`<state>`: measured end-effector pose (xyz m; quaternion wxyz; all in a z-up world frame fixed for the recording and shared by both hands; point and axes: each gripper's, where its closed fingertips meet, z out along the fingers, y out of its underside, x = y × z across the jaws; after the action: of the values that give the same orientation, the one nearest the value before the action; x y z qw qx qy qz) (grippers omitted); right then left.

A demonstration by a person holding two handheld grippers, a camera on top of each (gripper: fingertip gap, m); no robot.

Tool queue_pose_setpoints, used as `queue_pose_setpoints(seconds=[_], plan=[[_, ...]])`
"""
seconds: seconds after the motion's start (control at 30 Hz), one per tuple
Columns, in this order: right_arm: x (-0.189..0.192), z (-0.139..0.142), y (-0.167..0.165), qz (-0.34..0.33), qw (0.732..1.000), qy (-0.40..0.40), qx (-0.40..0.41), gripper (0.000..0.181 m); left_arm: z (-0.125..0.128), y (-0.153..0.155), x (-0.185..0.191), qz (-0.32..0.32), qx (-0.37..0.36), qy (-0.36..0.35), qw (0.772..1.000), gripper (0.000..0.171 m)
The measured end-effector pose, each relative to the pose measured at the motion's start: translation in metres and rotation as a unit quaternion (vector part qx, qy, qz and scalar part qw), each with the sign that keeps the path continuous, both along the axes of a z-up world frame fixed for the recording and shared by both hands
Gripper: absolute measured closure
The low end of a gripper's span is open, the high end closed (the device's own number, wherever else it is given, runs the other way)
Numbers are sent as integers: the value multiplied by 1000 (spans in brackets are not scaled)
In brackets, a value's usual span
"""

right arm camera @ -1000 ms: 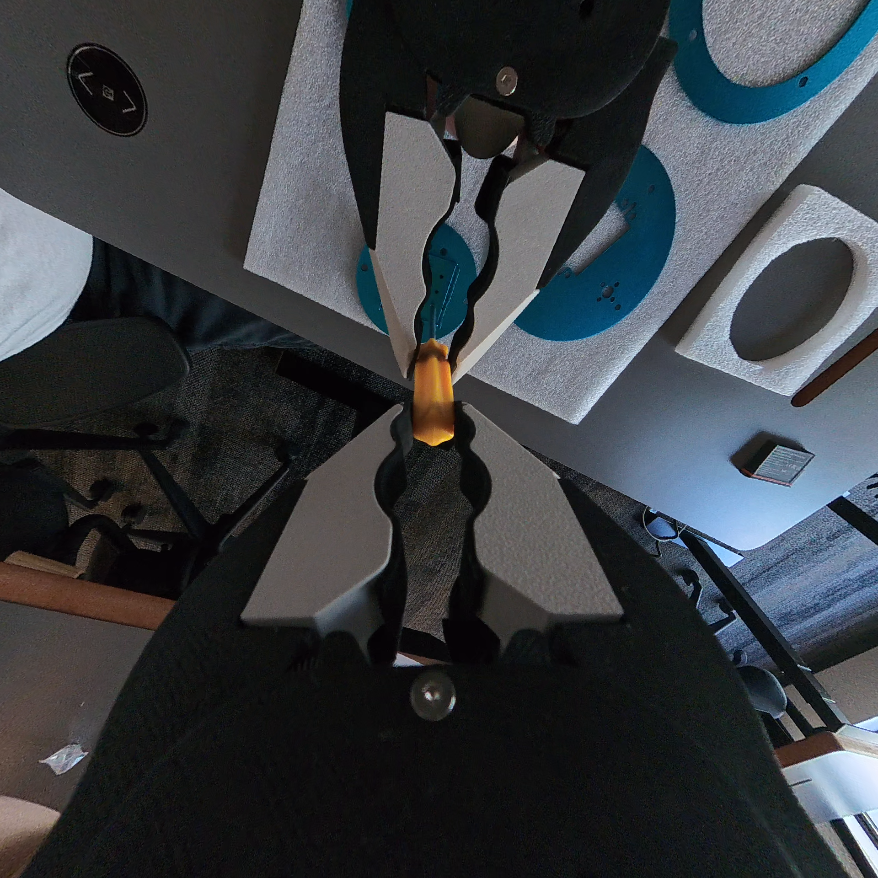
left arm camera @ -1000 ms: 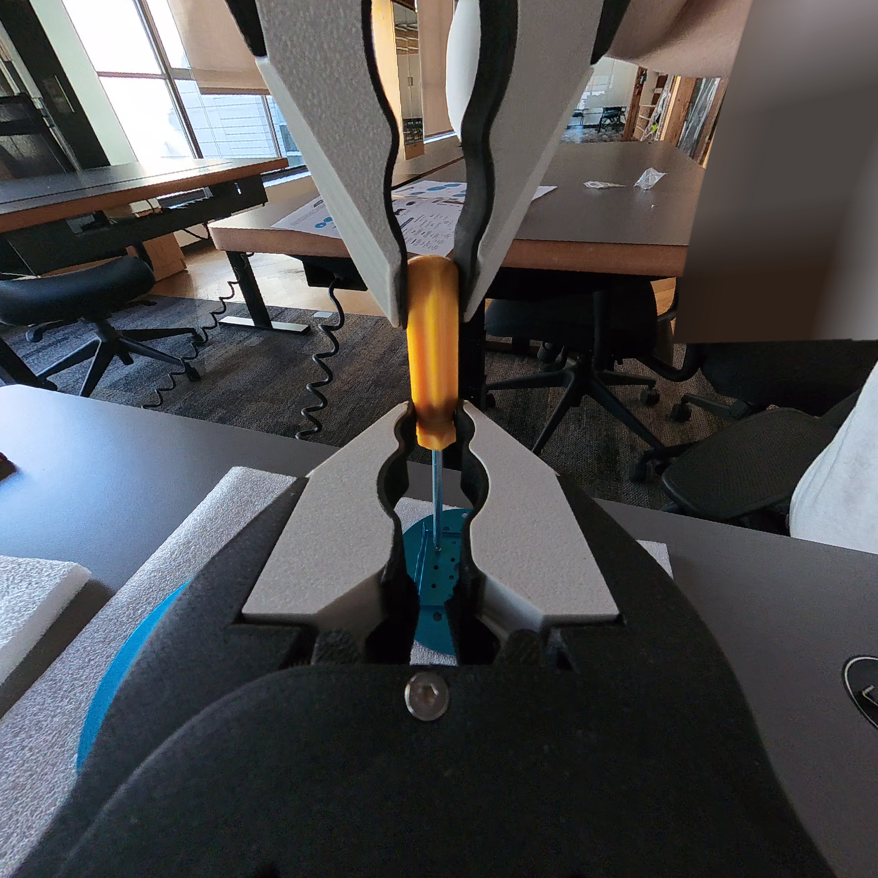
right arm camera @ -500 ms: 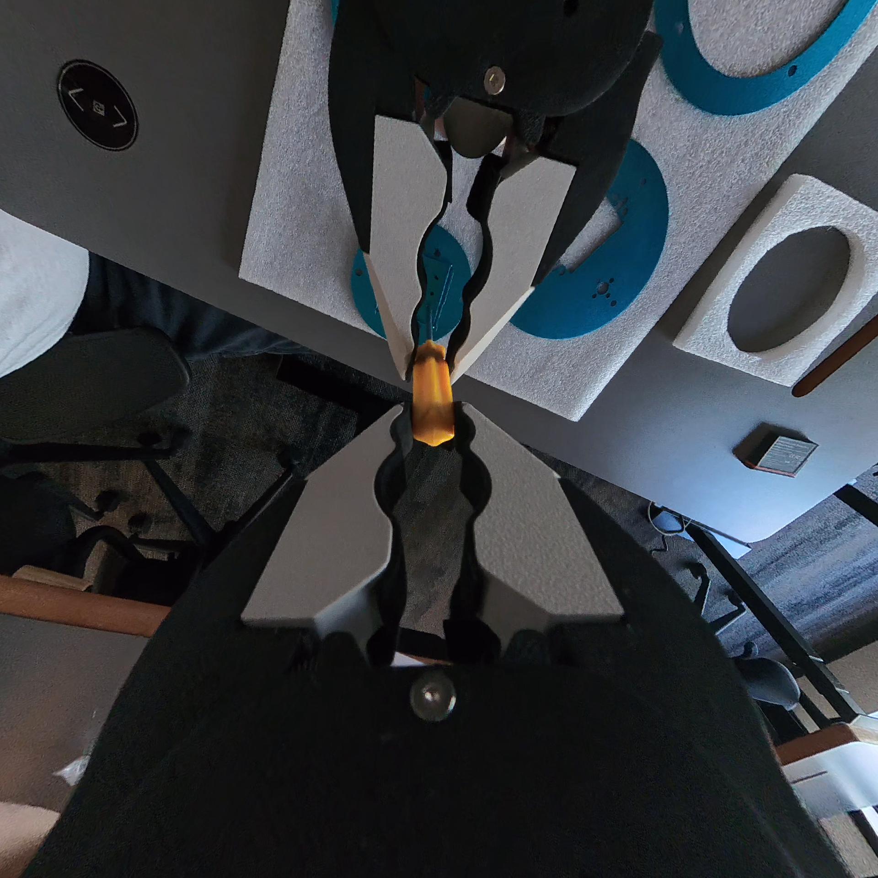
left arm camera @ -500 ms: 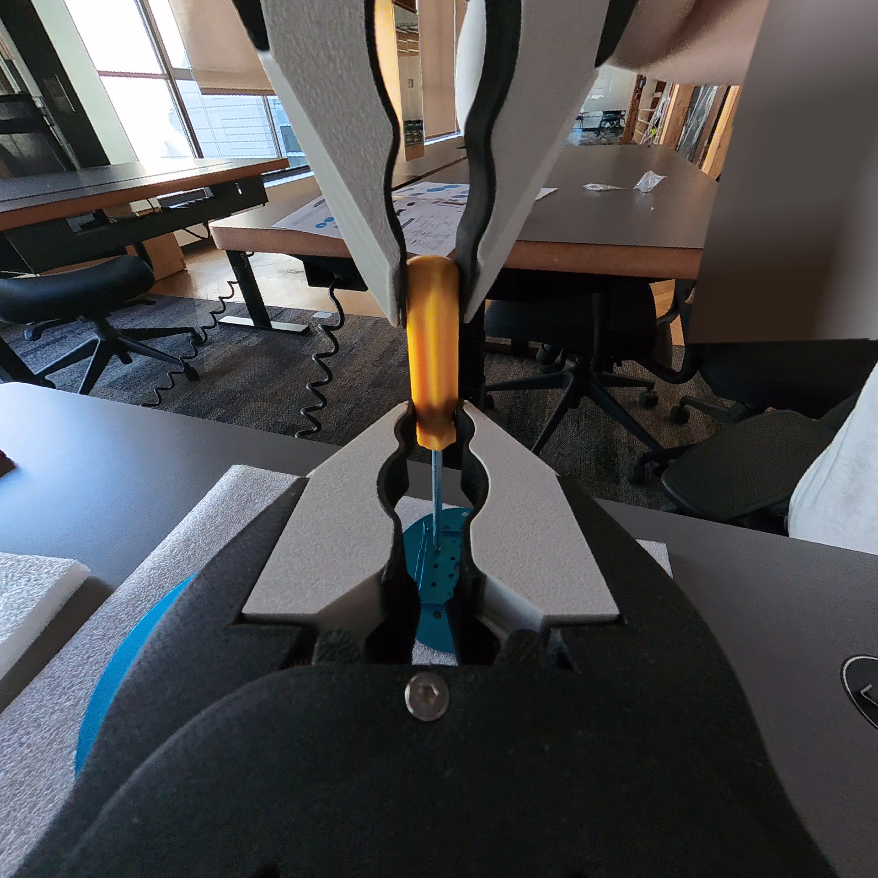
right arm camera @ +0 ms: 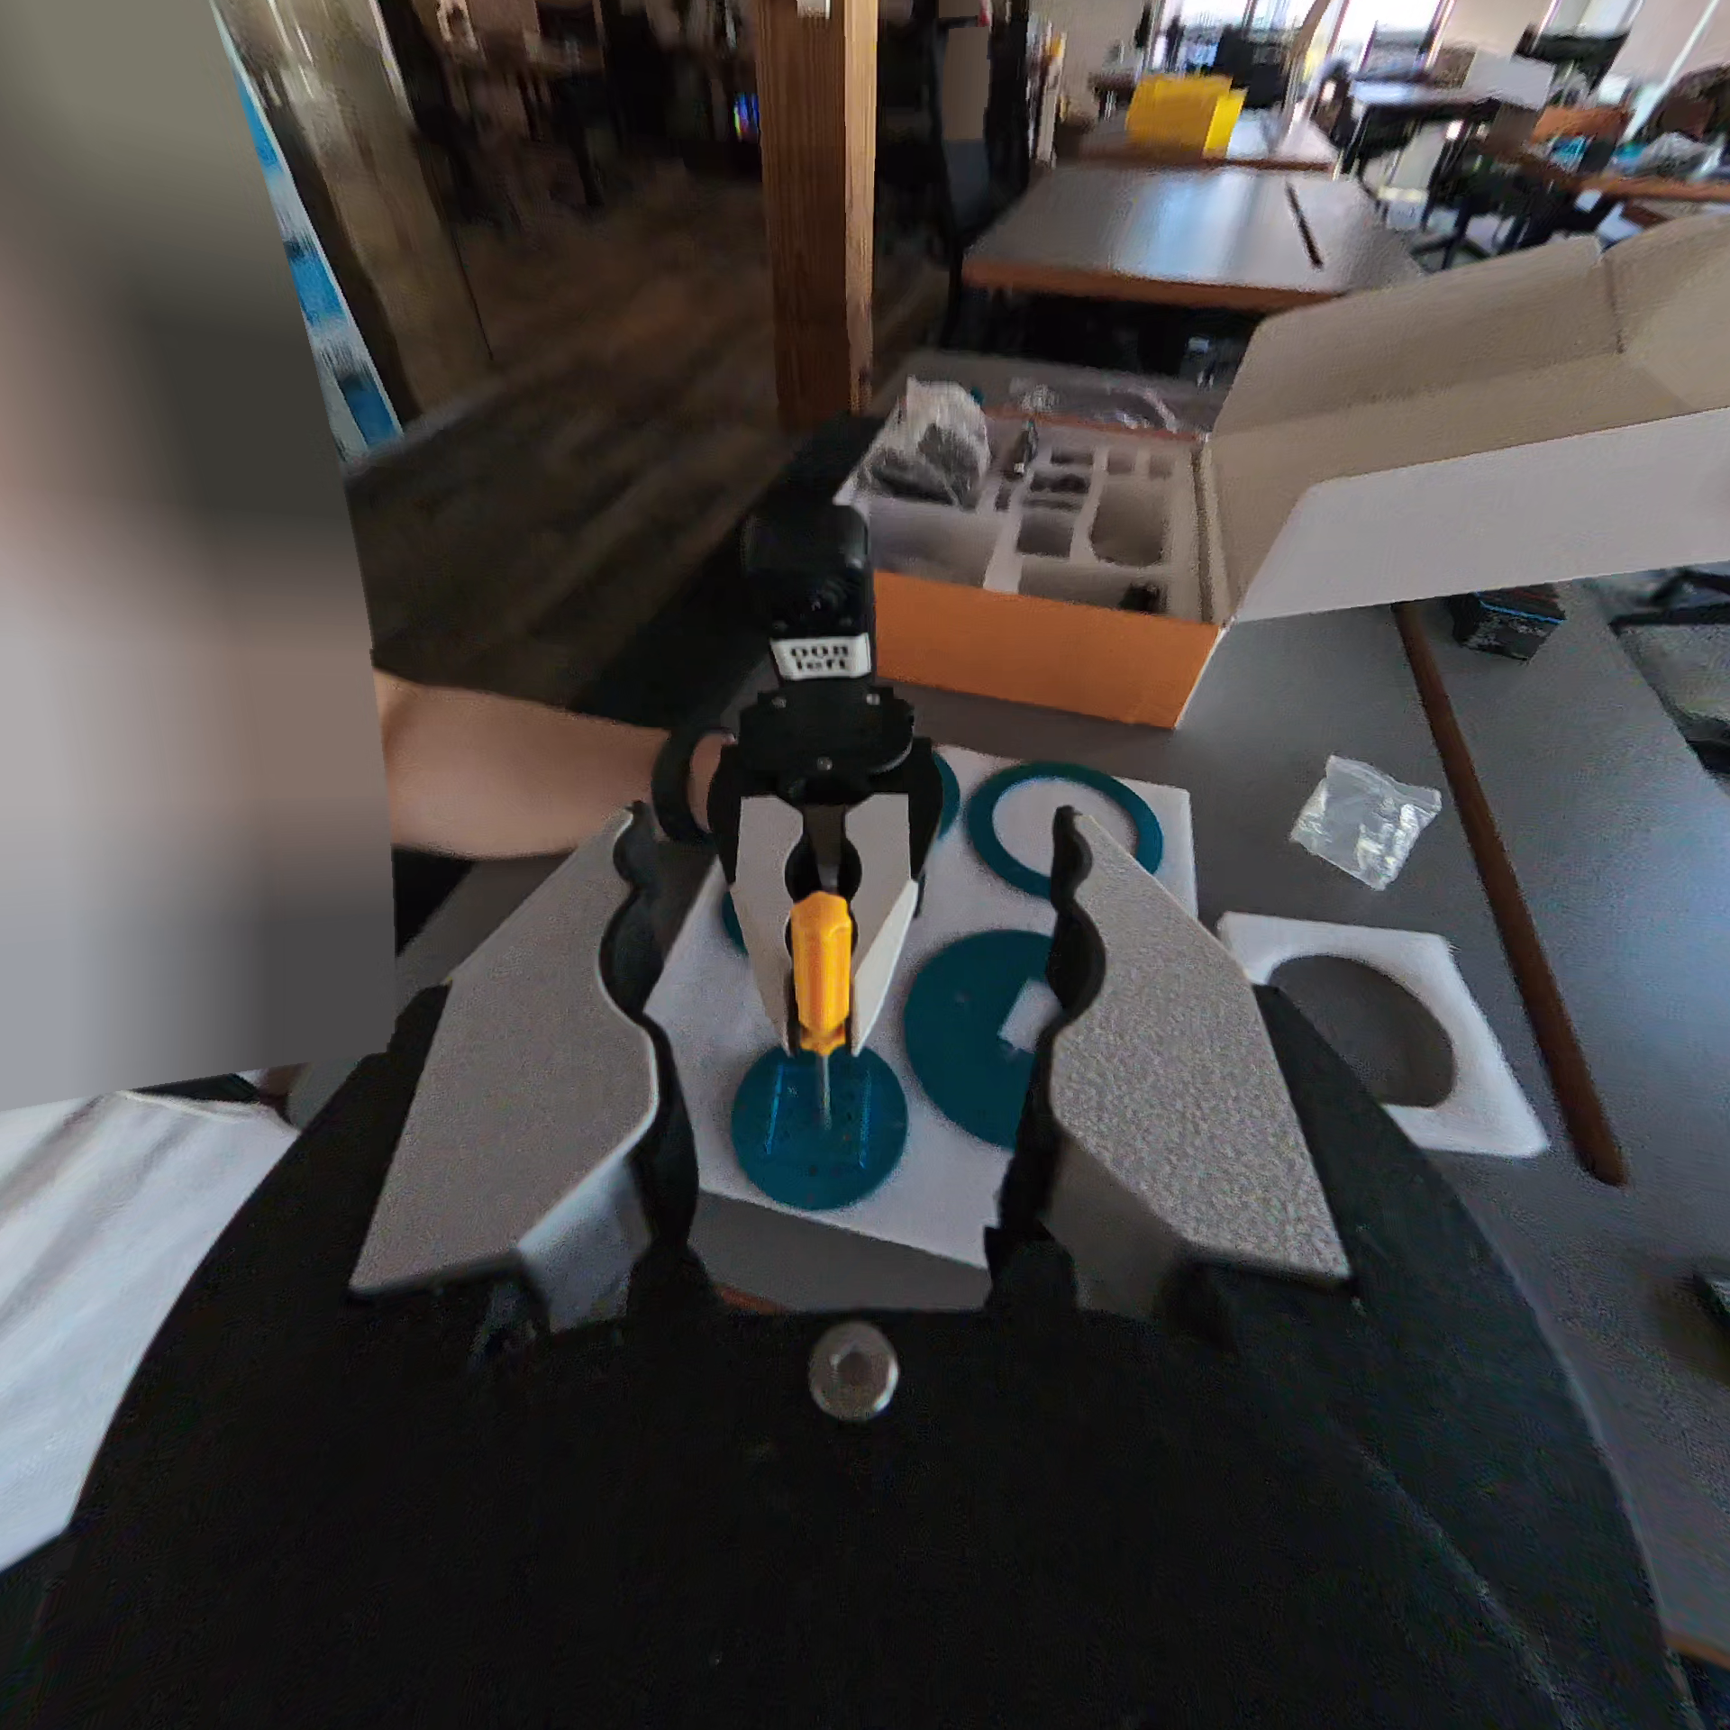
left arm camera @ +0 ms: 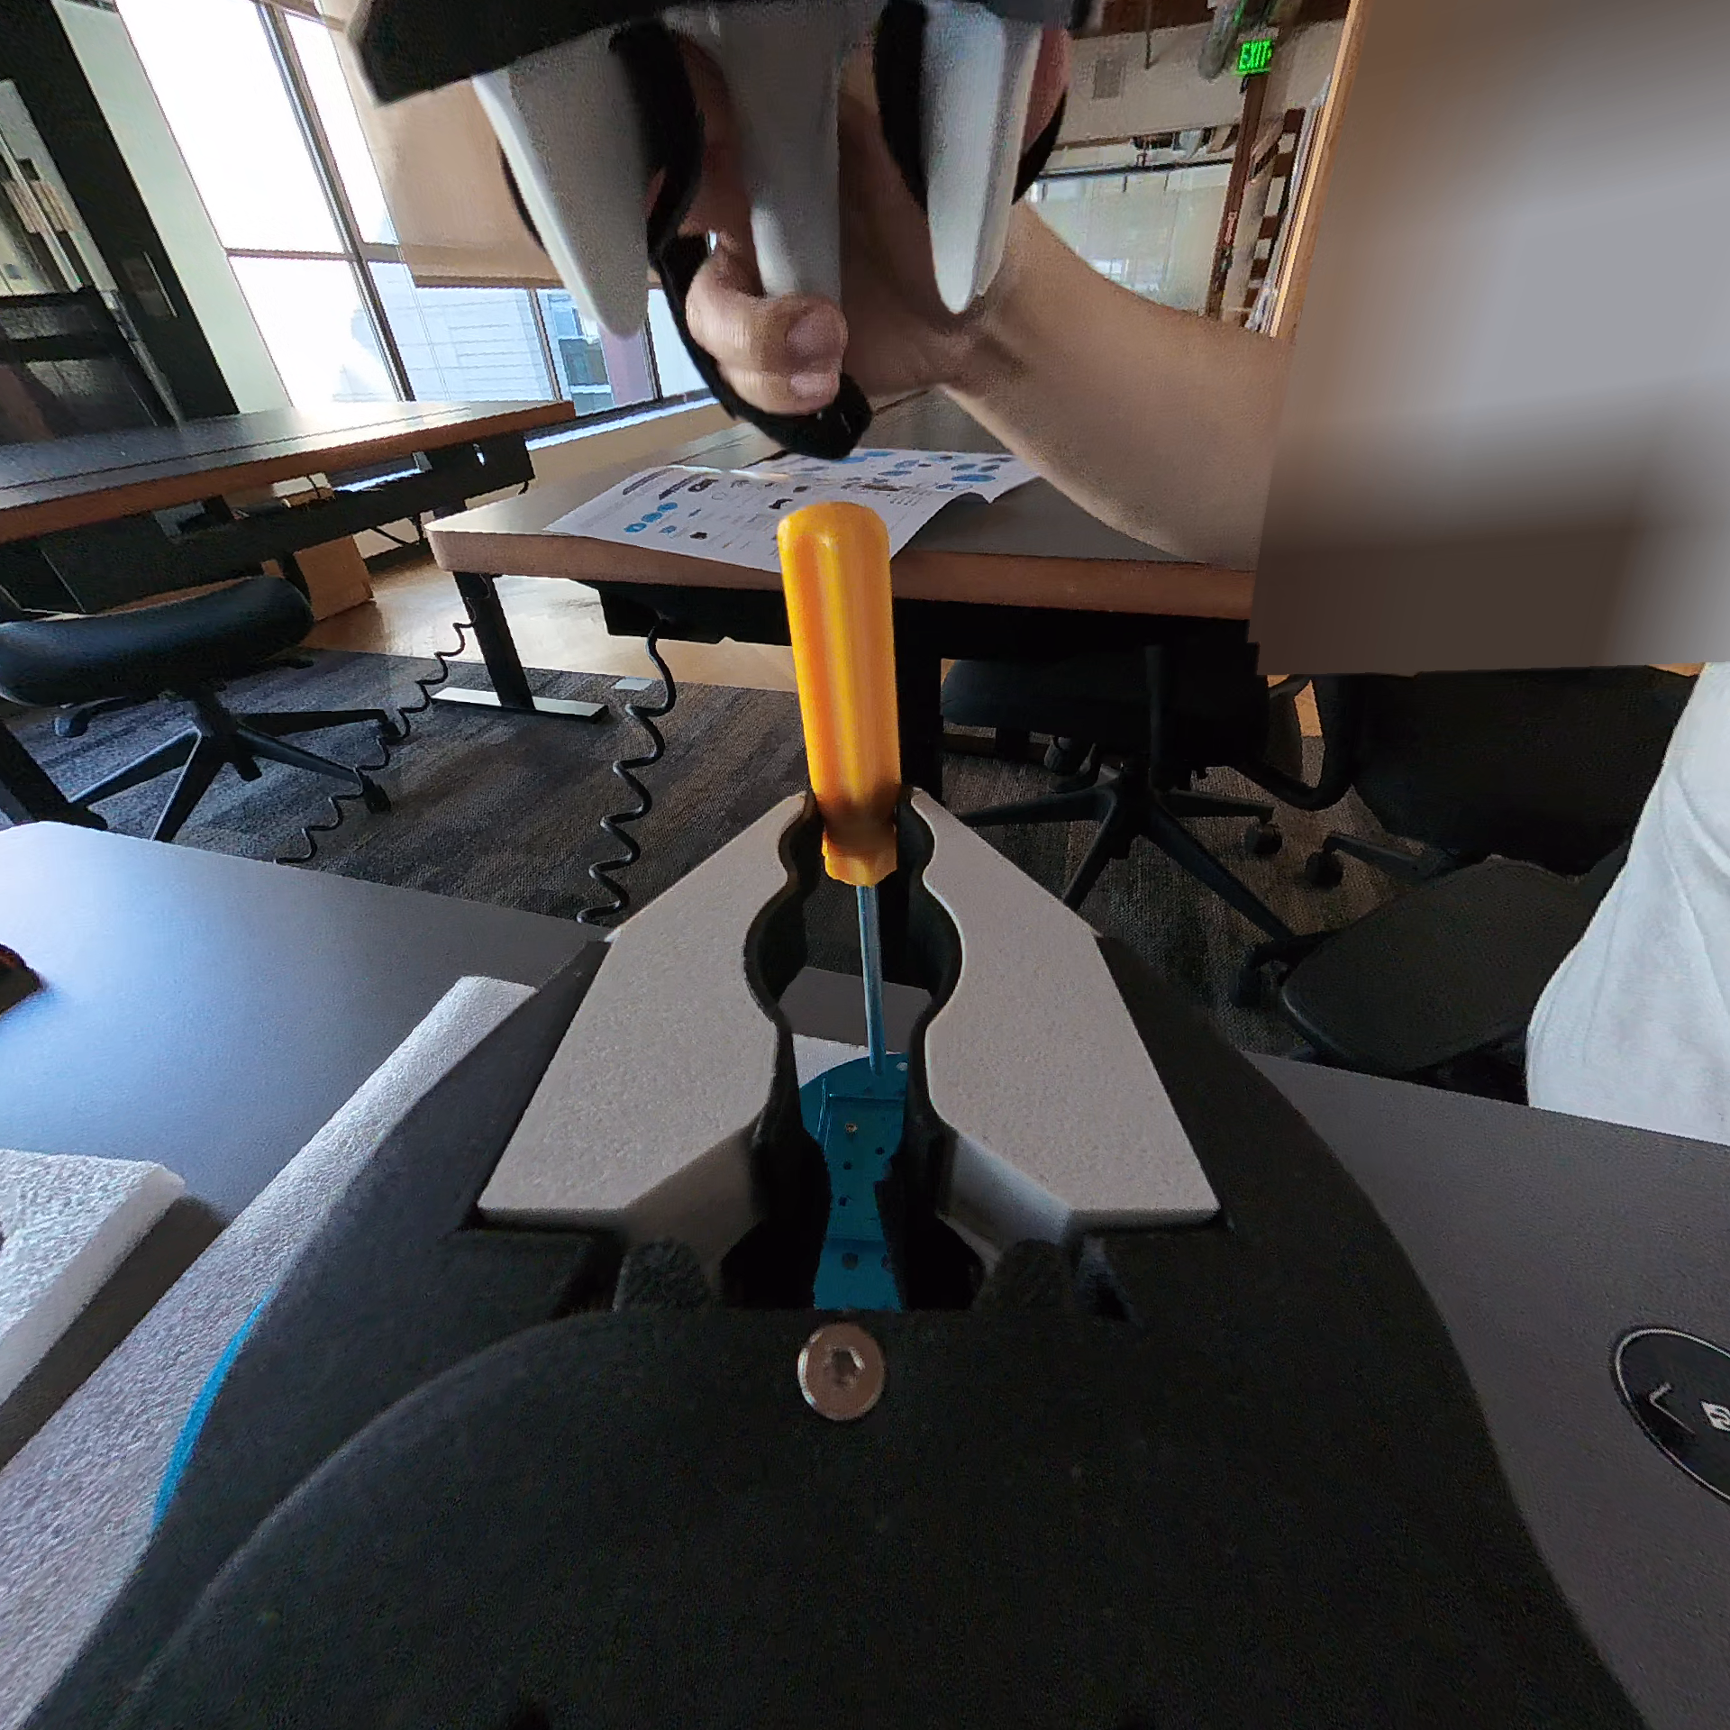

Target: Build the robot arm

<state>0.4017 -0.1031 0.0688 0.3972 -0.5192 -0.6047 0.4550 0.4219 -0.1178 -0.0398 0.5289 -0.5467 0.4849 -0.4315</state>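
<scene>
My left gripper (left arm camera: 858, 814) is shut on the lower end of an orange-handled screwdriver (left arm camera: 838, 674), which stands upright. Its thin shaft points down onto a small blue perforated disc (left arm camera: 857, 1114) on a white foam pad (left arm camera: 449, 1058). My right gripper (right arm camera: 852, 819) is open and empty, held back from the screwdriver (right arm camera: 821, 964) and looking down at it. It also shows in the left wrist view (left arm camera: 777, 290), held by a hand above the handle's top, clear of it. The left gripper (right arm camera: 824, 1047) and the disc (right arm camera: 819, 1137) show in the right wrist view.
The foam pad (right arm camera: 936, 1208) also bears a blue ring (right arm camera: 1067, 828) and a blue disc with a square hole (right arm camera: 974, 1039). A foam piece with a round hole (right arm camera: 1498, 1114), a small plastic bag (right arm camera: 1362, 819) and an open cardboard box (right arm camera: 1030, 637) lie on the grey table (right arm camera: 1591, 936). The left gripper's tips are roughly 11 centimetres from the right gripper's. The small blue perforated disc (left arm camera: 857, 1114) sits 11 centimetres or so from the ends of my left fingers. It turns up in the right wrist view (right arm camera: 833, 1162) as well.
My right gripper has let go of the top of the screwdriver handle, opened, and drawn up and away. The left gripper still holds the screwdriver upright on the disc.
</scene>
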Motion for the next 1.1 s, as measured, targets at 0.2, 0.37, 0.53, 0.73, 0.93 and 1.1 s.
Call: queue_pose_setpoints(seconds=[0.2,0.37,0.53,0.73,0.93,1.1], plan=[[3,-26,-8,93,983,86,-133,131,-4,-2,3,-6,0,16,1000,158],[-10,-57,-20,139,979,57,-139,129,-2,-2,-1,-2,3,20,1000,158],[-19,-67,-28,153,978,94,-105,142,-5,-2,-1,-1,6,30,1000,158],[-25,-73,-26,122,983,107,-87,165,-7,-3,2,-5,9,36,999,158],[-28,-79,-30,136,981,86,-106,166,-7,-4,4,-9,3,39,999,158],[-30,-77,-27,122,985,90,-88,166,-6,-1,3,2,-5,41,999,158]])
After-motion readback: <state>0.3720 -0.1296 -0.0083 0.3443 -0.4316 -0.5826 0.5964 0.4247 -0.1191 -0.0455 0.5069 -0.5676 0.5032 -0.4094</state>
